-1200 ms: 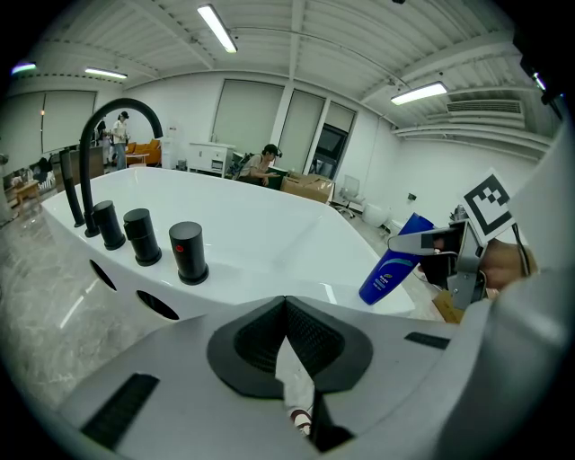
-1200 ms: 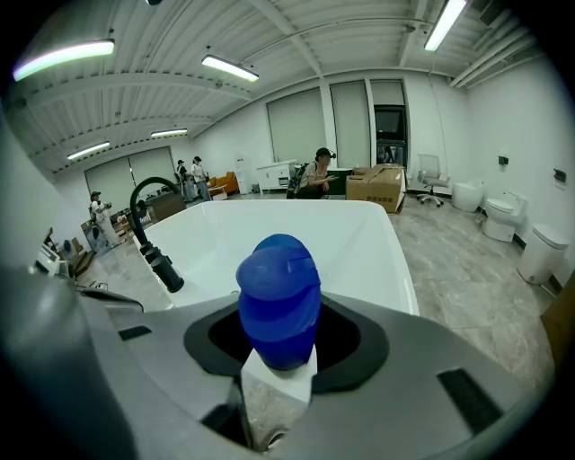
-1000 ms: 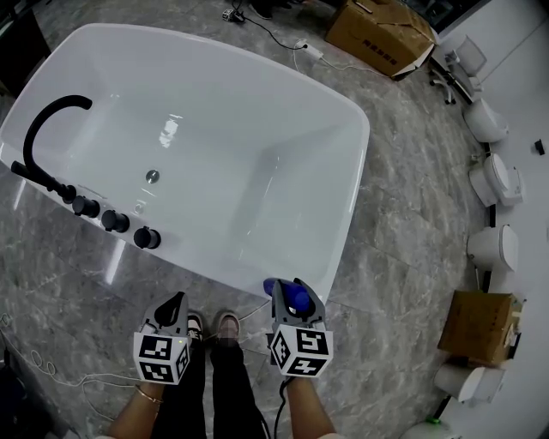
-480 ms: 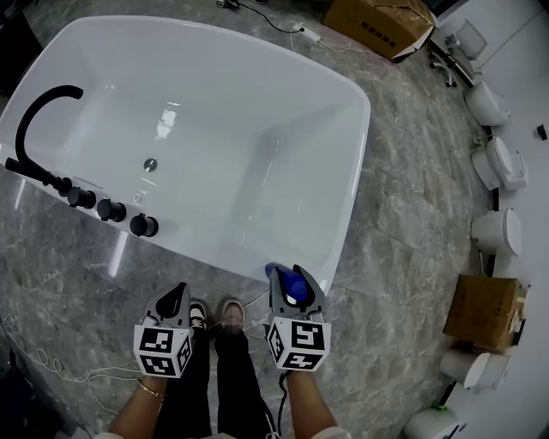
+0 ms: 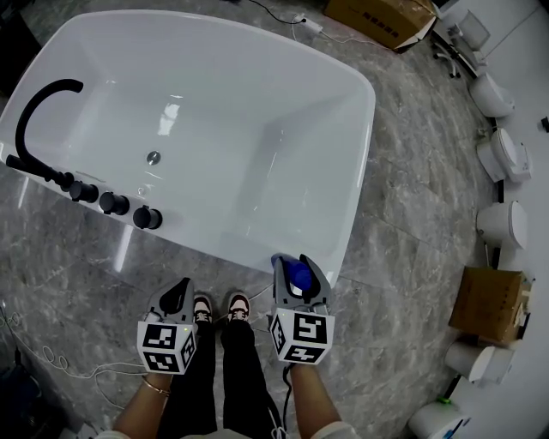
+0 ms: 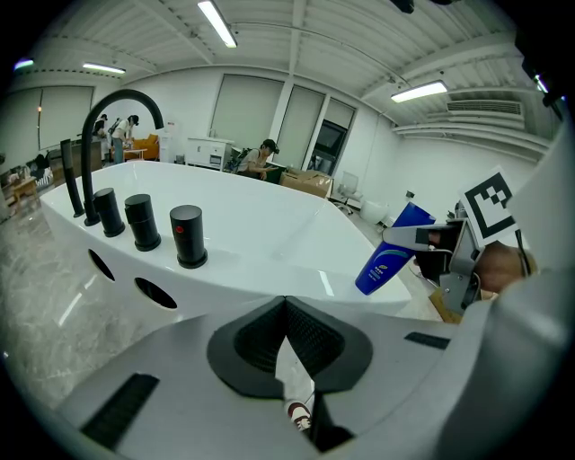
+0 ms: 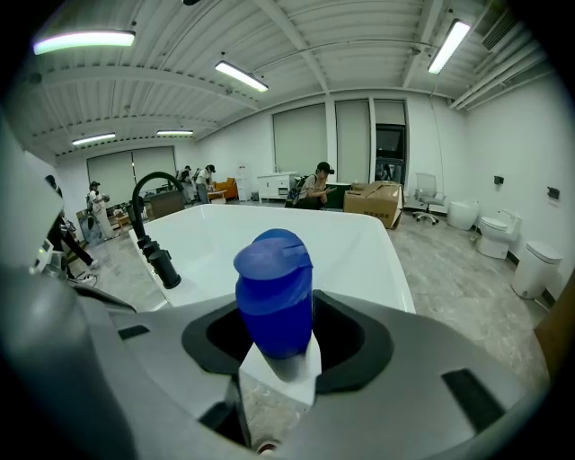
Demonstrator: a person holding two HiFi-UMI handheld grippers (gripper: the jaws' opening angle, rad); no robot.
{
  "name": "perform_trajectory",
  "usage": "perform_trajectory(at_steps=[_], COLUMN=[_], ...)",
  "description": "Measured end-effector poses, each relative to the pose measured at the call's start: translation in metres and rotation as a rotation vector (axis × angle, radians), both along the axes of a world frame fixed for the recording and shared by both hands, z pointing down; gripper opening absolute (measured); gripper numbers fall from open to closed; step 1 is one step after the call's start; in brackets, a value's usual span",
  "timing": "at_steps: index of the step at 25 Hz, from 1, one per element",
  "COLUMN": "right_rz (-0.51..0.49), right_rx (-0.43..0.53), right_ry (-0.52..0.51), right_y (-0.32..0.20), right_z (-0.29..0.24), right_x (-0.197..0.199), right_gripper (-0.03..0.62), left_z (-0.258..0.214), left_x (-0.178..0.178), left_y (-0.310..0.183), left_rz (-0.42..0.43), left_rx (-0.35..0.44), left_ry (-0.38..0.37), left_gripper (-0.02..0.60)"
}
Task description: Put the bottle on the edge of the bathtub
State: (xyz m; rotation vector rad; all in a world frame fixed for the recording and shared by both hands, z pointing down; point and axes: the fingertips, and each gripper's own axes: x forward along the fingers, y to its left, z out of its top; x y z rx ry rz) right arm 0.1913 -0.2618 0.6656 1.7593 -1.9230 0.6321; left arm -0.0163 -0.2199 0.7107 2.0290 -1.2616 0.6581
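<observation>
This is a large open showroom or workroom fitted out with bathroom ware, not a lived-in bathroom. A freestanding white bathtub (image 5: 240, 103) with a black faucet (image 6: 86, 171) stands at 12 o'clock on a grey marble-tile floor (image 5: 412, 214), loose toilets (image 5: 502, 225) line 3 o'clock, and cardboard boxes (image 5: 382, 19) sit at 1 and 4 o'clock. Beyond the tub are a ribbed ceiling (image 7: 296, 36) with strip lights (image 7: 241, 75), people (image 7: 316, 184) and office chairs (image 7: 425, 190).

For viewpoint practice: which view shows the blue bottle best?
Left gripper view: the blue bottle shows side-on, tilted, base at the bathtub rim. Right gripper view shows mainly its cap; head view, a blue patch.
</observation>
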Motion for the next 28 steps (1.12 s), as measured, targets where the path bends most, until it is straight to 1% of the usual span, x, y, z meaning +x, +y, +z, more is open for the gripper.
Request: perform_trajectory(at_steps=[5, 10, 14, 20, 24, 28], right_rz=[0.009, 0.001, 0.004, 0.028, 0.019, 0.024], right_rx=[-0.009, -0.027, -0.044, -0.061, -0.091, -0.097], right_ry=[-0.008, -0.011, -0.019, -0.059, -0.071, -0.079], right_y=[0.002, 0.004, 0.008, 0.015, 0.023, 0.028], right_z=[0.004, 0.008, 0.011, 0.010, 0.010, 0.004], right_x=[0.003, 0.002, 0.002, 0.007, 0.004, 0.001], right_gripper=[0.209, 0.213, 0.239, 0.253, 0.259, 0.262], left_z=[0.002, 0.003, 0.003, -0.004, -0.011, -0.021], left_x=[-0.001, -0.003, 0.000, 0.004, 0.008, 0.011], left_y=[-0.001, -0.003, -0.004, -0.010, -0.013, -0.016], left_rz=[0.001, -0.003, 0.004, 0.018, 0.030, 0.037], left_rx=[-0.004, -0.007, -0.014, -0.012, -0.012, -0.013], left_ry=[0.004, 0.005, 0.011, 0.014, 0.017, 0.023], left_gripper=[0.011, 0.011, 0.011, 0.011, 0.011, 0.011])
